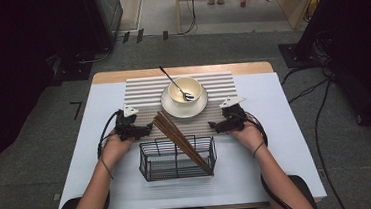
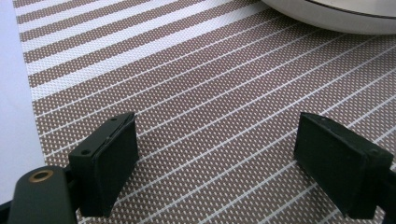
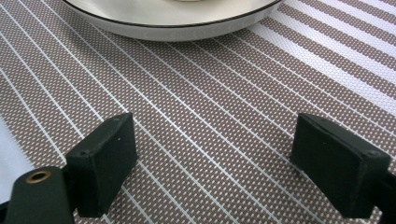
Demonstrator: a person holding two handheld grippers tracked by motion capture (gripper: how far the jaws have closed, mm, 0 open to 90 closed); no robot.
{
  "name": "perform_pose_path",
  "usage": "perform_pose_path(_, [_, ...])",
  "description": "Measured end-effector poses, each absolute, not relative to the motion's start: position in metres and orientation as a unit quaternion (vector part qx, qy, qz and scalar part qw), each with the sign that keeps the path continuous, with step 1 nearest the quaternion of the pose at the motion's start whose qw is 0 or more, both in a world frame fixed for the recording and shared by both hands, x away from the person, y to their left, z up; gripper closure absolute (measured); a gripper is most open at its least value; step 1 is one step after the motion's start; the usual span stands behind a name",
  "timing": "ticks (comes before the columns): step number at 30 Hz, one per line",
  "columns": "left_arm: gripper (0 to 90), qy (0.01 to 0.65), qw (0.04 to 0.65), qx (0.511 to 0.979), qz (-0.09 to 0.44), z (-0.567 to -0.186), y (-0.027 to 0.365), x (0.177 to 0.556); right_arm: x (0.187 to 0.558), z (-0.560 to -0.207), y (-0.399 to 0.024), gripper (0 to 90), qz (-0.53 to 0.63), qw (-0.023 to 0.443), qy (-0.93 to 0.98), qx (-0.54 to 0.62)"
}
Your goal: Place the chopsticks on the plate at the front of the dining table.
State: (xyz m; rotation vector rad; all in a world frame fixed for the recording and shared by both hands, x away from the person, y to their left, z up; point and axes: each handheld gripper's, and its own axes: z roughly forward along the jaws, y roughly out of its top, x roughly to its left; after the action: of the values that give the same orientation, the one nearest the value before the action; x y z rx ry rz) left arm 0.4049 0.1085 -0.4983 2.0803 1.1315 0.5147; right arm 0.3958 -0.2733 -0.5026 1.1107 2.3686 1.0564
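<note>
High view: left gripper (image 1: 145, 130) and right gripper (image 1: 214, 127) flank chopsticks (image 1: 181, 141) leaning out of wire basket (image 1: 177, 159) — both sets of jaws wide apart, empty, low over striped placemat (image 1: 142, 90). Advice: close squarely on bundle mid-length — avoid saucer (image 1: 184, 107).

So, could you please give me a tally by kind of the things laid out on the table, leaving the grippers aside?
Striped placemat: 1
Plate: 1
Cream bowl: 1
Metal spoon: 1
Black wire basket: 1
Bundle of brown chopsticks: 1, single sticks too close to count
Total: 6
</note>
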Motion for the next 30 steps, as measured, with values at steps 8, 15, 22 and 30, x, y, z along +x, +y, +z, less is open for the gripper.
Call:
perform_pose_path(8, [13.9, 0.439, 0.352, 0.803, 0.197, -0.4985, 0.1086, 0.4053, 0.3958, -0.5027, -0.2735, 13.8, 0.369, 0.16, 0.829, 0.387])
perform_pose_path(15, [13.9, 0.44, 0.352, 0.803, 0.196, -0.4985, 0.1087, 0.4055, 0.3959, -0.5026, -0.2735, 13.8, 0.369, 0.159, 0.829, 0.388])
perform_pose_path(22, [13.9, 0.439, 0.352, 0.803, 0.196, -0.4985, 0.1087, 0.4054, 0.3977, -0.5003, -0.2721, 14.1, 0.36, 0.156, 0.832, 0.393])
perform_pose_path(30, [13.9, 0.439, 0.352, 0.803, 0.196, -0.4985, 0.1087, 0.4054, 0.3992, -0.4971, -0.2688, 14.2, 0.349, 0.15, 0.829, 0.41])
